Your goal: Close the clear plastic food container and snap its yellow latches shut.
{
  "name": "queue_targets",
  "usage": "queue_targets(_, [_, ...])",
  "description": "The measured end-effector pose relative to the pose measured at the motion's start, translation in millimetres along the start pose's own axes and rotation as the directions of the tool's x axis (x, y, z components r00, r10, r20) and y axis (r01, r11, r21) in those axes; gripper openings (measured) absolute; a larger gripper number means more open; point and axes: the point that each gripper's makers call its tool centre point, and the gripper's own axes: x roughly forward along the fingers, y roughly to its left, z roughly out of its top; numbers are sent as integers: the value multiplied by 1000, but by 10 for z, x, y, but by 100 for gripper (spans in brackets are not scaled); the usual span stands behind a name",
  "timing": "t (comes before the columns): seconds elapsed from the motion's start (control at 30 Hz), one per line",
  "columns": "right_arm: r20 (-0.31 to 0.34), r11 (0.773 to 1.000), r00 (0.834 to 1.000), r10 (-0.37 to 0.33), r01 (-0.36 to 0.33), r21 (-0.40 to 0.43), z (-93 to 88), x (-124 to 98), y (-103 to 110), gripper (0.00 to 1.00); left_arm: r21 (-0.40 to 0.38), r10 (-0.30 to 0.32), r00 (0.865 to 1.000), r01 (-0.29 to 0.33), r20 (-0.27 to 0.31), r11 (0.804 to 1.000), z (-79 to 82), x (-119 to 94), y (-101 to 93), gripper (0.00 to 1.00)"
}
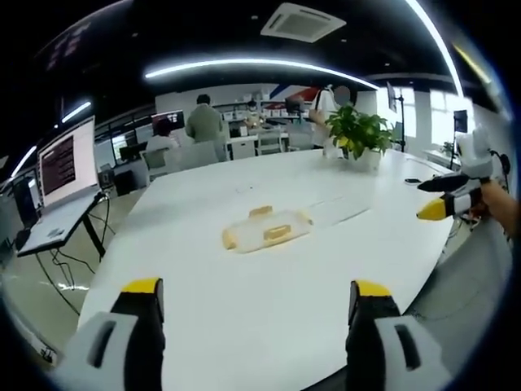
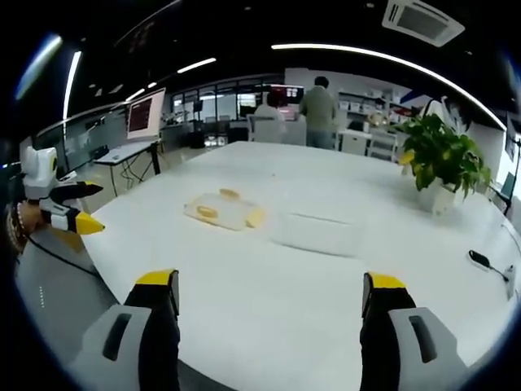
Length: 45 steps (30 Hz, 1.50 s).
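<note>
A clear lid with yellow latches point(image 1: 267, 228) lies flat on the white table point(image 1: 244, 326), well ahead of my left gripper point(image 1: 256, 289), which is open and holds nothing. Beside the lid stands the clear plastic container point(image 1: 338, 210), faint against the table. In the right gripper view the lid point(image 2: 221, 212) is left of the container point(image 2: 319, 230), and both are far beyond my open, empty right gripper point(image 2: 270, 283). Each gripper also appears in the other's view, off the table's edge: the right gripper point(image 1: 440, 199) and the left gripper point(image 2: 77, 208), both with jaws apart.
A potted plant point(image 2: 440, 159) stands at the table's far side, with a small black object point(image 2: 482, 261) near the right edge. A laptop on a side desk point(image 1: 65, 163) sits to the left. People stand and sit at desks point(image 1: 203, 122) behind.
</note>
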Motion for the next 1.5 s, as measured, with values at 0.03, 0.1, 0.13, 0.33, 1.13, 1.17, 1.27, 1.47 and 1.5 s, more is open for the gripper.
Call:
queue_targets(0.03, [-2, 1000, 1000, 2, -2, -2, -3, 2, 6, 91, -9, -12, 1000, 12, 7, 1000, 9, 2, -16, 92])
queue_targets(0.1, [2, 1000, 1000, -4, 4, -17, 5, -5, 4, 90, -11, -17, 1000, 17, 8, 1000, 12, 2, -22, 89])
queue_targets(0.13, [5, 1000, 1000, -5, 5, -19, 11, -6, 4, 89, -9, -14, 1000, 14, 6, 1000, 10, 3, -18, 90])
queue_targets(0.33, [-12, 1000, 1000, 7, -7, -24, -19, 9, 30, 90, -2, -12, 1000, 12, -1, 1000, -8, 7, -16, 90])
queue_targets(1.13, [25, 999, 1000, -18, 19, -32, 41, -29, -14, 89, 5, 10, 1000, -10, 4, 1000, 3, -14, 10, 89])
queue_targets(1.17, [27, 999, 999, -20, 21, -34, 44, -31, -15, 89, 5, 10, 1000, -10, 6, 1000, 7, -17, 7, 89])
queue_targets(1.27, [20, 999, 1000, -21, 22, -36, 32, -27, -18, 89, 1, 17, 1000, -17, 9, 1000, 11, -16, 23, 89])
queue_targets(1.47, [4, 999, 1000, -17, 17, -43, 4, -17, -4, 89, 0, 23, 1000, -23, 10, 1000, 15, -15, 37, 89])
queue_targets(1.5, [3, 999, 1000, -15, 15, -41, 1, -14, -3, 89, 1, 23, 1000, -23, 10, 1000, 13, -11, 34, 89])
